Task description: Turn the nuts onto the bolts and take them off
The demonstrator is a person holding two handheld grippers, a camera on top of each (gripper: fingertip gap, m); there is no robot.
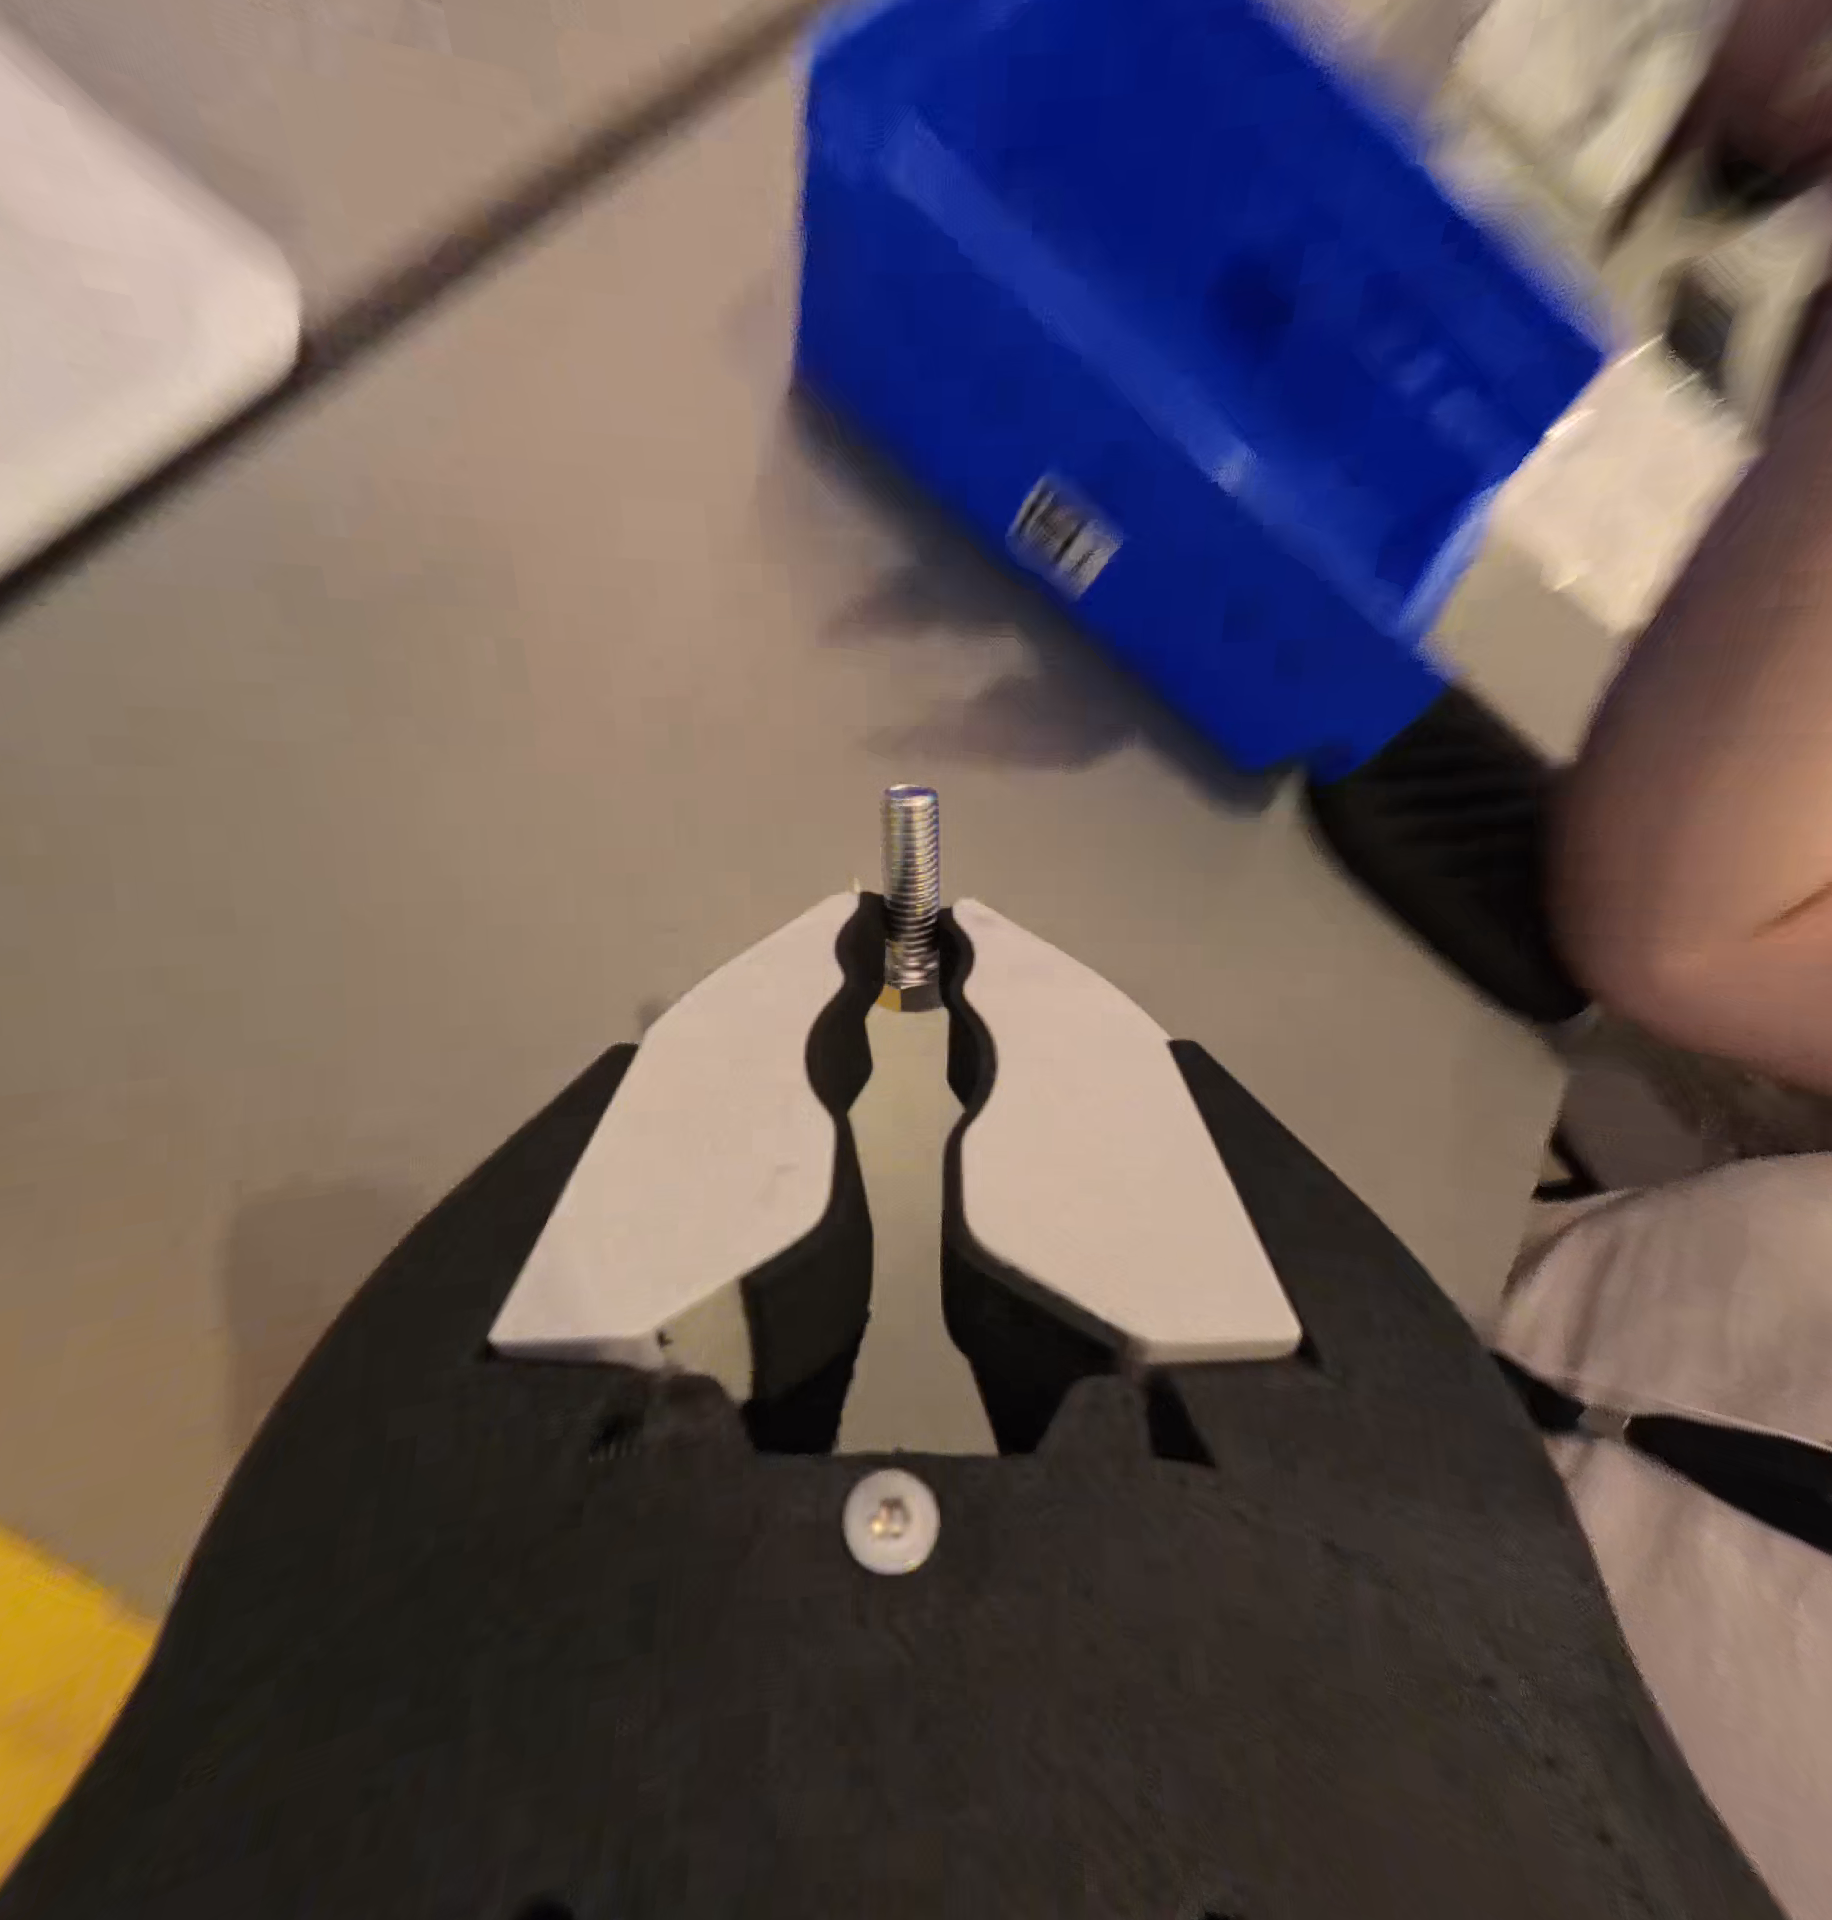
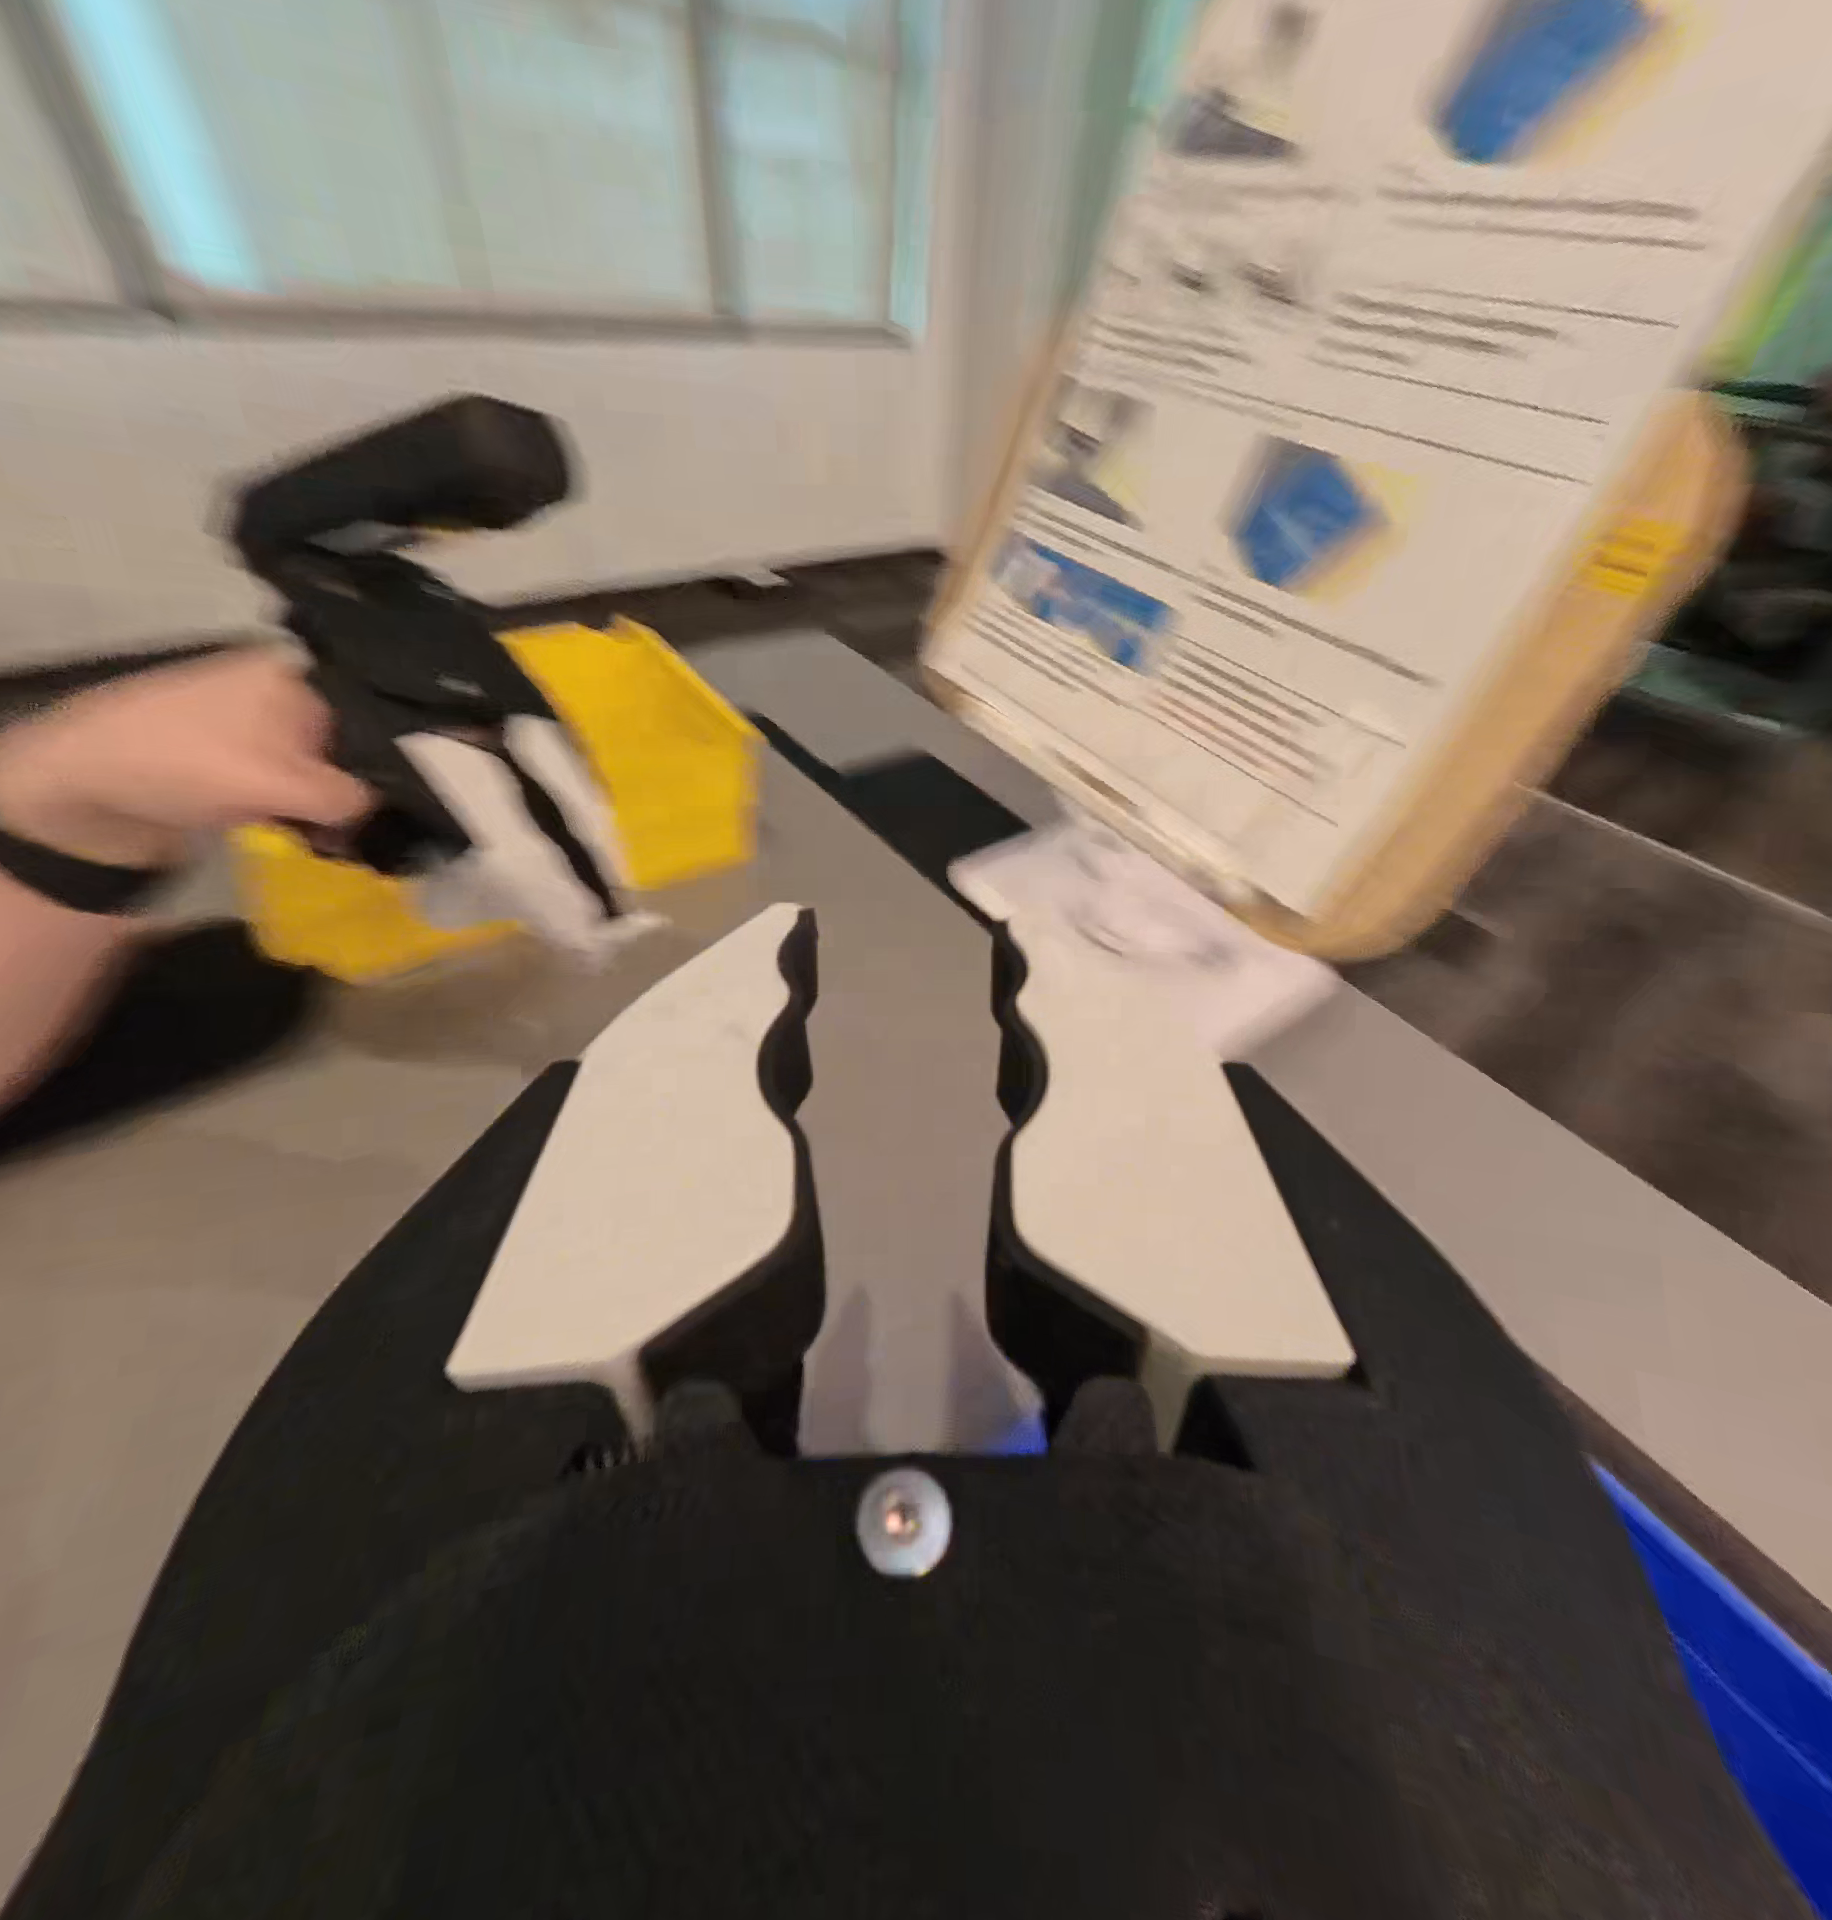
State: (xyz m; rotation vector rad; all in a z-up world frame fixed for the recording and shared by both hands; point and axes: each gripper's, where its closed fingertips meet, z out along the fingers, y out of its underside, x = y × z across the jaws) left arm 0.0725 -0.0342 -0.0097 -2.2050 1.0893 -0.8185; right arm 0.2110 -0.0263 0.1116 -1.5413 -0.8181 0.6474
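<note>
In the left wrist view my left gripper point(image 1: 910, 914) is shut on a silver bolt point(image 1: 911, 883). It grips the bolt near its head, and the threaded shaft sticks out past the fingertips with no nut on it. In the right wrist view my right gripper point(image 2: 901, 925) is open and empty above the grey table point(image 2: 216, 1247). The left gripper point(image 2: 569, 883) also shows there, blurred, held by a hand at the far left over a yellow bin point(image 2: 663, 748). No nut is visible in either view.
A blue bin point(image 1: 1151, 395) lies blurred beyond the bolt, with a hand point(image 1: 1722, 883) at the right. A white pad point(image 1: 81, 312) lies at the upper left. A printed sheet on a wooden board point(image 2: 1338, 499) stands at the right, near the table edge. There is about 20 cm between the tips of the two grippers.
</note>
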